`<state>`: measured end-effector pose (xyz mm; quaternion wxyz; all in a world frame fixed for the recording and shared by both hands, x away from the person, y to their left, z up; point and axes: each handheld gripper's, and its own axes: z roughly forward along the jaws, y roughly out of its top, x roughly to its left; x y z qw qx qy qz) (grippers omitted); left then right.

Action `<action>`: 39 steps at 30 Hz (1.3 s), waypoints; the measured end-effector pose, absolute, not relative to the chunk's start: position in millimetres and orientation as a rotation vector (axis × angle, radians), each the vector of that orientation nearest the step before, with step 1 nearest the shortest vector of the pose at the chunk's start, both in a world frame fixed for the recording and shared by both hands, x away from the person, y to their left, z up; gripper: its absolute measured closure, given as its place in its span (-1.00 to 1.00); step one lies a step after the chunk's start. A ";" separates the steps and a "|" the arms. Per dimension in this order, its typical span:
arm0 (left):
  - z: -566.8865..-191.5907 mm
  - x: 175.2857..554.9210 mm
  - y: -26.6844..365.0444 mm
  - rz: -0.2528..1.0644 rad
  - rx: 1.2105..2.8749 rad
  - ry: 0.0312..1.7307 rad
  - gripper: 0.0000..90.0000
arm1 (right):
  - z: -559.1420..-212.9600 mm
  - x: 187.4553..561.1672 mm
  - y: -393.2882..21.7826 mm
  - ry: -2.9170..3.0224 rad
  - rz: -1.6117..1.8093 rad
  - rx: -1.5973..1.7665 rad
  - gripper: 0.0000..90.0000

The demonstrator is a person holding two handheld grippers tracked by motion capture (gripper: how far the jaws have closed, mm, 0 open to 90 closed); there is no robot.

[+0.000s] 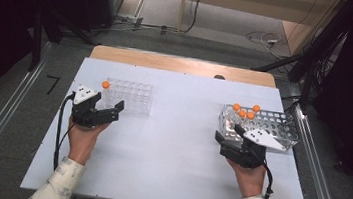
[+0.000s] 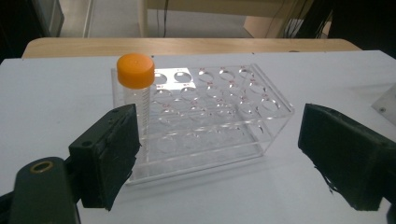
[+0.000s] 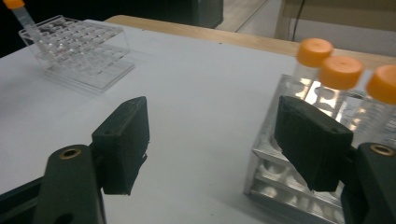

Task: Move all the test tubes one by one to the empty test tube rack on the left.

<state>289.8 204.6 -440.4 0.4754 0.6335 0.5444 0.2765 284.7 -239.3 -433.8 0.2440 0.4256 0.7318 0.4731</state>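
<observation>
**Bright table, dark surroundings, soft focus up close**

Overhead light leaves the white table (image 1: pixel 174 144) evenly bright, while the room beyond its left and right edges falls into near black. Glare flares on the clear rack (image 2: pixel 205 116). The orange caps (image 3: pixel 341 70) blur softly in the right gripper view. Shadows stay faint.

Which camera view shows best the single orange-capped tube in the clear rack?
The left gripper view: the tube stands close and sharp in a corner hole of the clear rack, its scale marks visible. The high view gives a small orange dot; the right gripper view shows it far off, cropped.
</observation>
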 end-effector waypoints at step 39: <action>-445.4 287.4 198.4 0.651 1.566 1.317 -0.72 | -455.6 337.9 -283.4 1.820 1.076 1.320 0.50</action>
